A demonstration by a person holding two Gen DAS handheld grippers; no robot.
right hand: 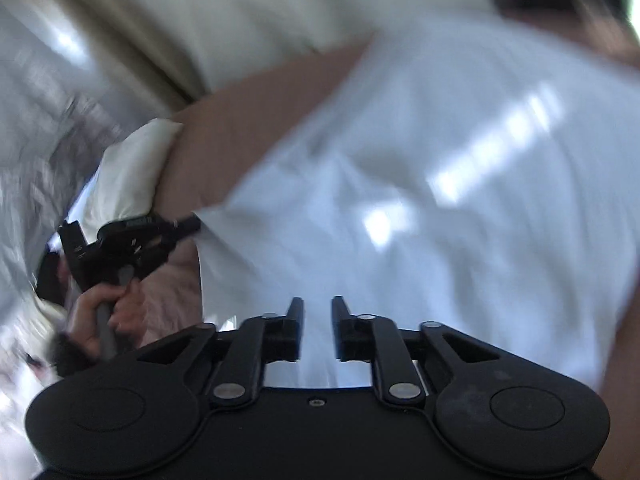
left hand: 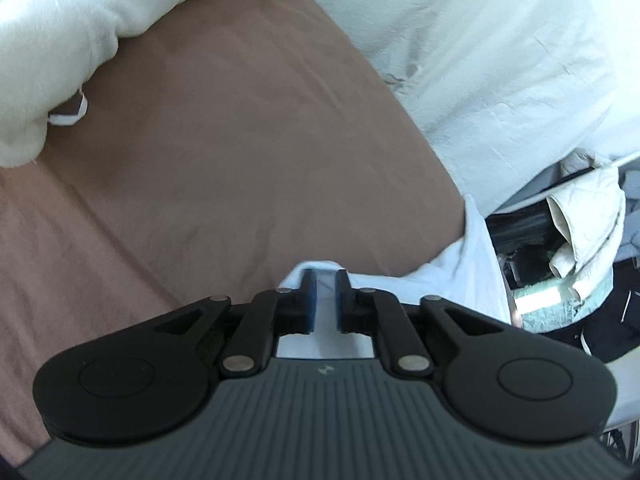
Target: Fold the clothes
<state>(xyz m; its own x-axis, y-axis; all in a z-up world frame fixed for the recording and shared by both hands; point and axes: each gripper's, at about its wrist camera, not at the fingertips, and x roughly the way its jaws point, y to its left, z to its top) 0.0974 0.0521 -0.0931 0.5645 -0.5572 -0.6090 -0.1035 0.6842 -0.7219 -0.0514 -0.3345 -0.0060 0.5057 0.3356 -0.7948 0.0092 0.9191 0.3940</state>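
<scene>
A white garment (right hand: 440, 200) lies spread on the brown bed sheet (right hand: 248, 120), blurred in the right wrist view. My right gripper (right hand: 318, 304) hovers over its near part, open, with nothing pinched between its fingers. My left gripper (right hand: 192, 222), held by a hand (right hand: 100, 312), reaches the garment's left edge. In the left wrist view the left gripper (left hand: 325, 280) shows a narrow gap between its blue pads (left hand: 309, 292). White garment (left hand: 460, 272) cloth lies in that gap and under the fingers, and the pads do not seem to press on it.
A fluffy white blanket (left hand: 48, 40) is heaped on the brown sheet (left hand: 200, 140) at the upper left. A white wall (left hand: 500, 60) runs along the bed's far side. Cluttered clothes, one cream (left hand: 580, 220), lie beside the bed. A cream pillow (right hand: 132, 168) sits by the left gripper.
</scene>
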